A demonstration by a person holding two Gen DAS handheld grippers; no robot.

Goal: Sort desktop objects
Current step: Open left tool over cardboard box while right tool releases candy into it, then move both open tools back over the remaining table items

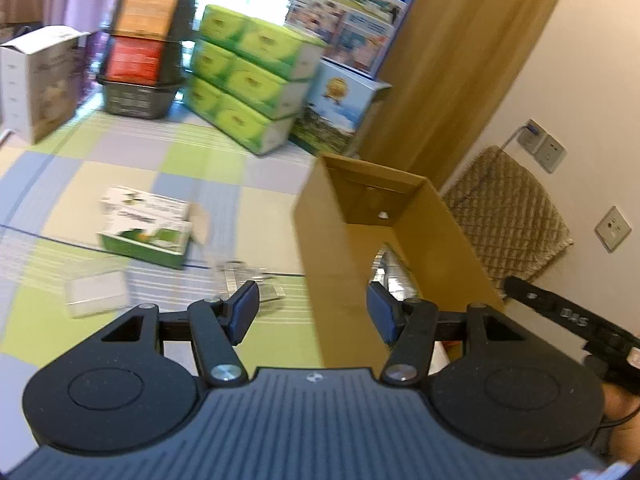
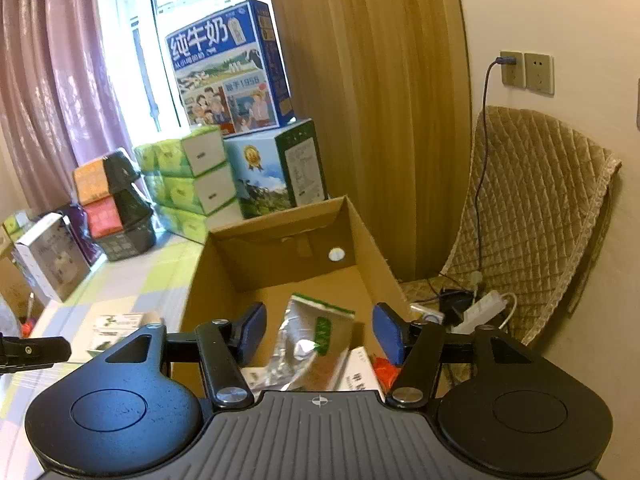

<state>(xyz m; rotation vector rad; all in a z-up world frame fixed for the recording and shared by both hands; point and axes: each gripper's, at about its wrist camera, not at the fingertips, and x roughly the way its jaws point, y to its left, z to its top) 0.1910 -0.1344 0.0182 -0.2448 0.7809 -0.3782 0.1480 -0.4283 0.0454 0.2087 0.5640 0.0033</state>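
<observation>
An open brown cardboard box stands on the checked tablecloth. My left gripper is open, its fingers straddling the box's near wall, and holds nothing. Left of it on the cloth lie a green and white carton, a clear plastic case and some small blurred clear packets. My right gripper is open above the box's inside. Below it in the box lie a silver foil pouch, a white packet and something red.
Stacked green tissue packs, a black basket with orange and red boxes, a white box and milk cartons line the table's far side. A quilted chair with a power strip stands right of the box.
</observation>
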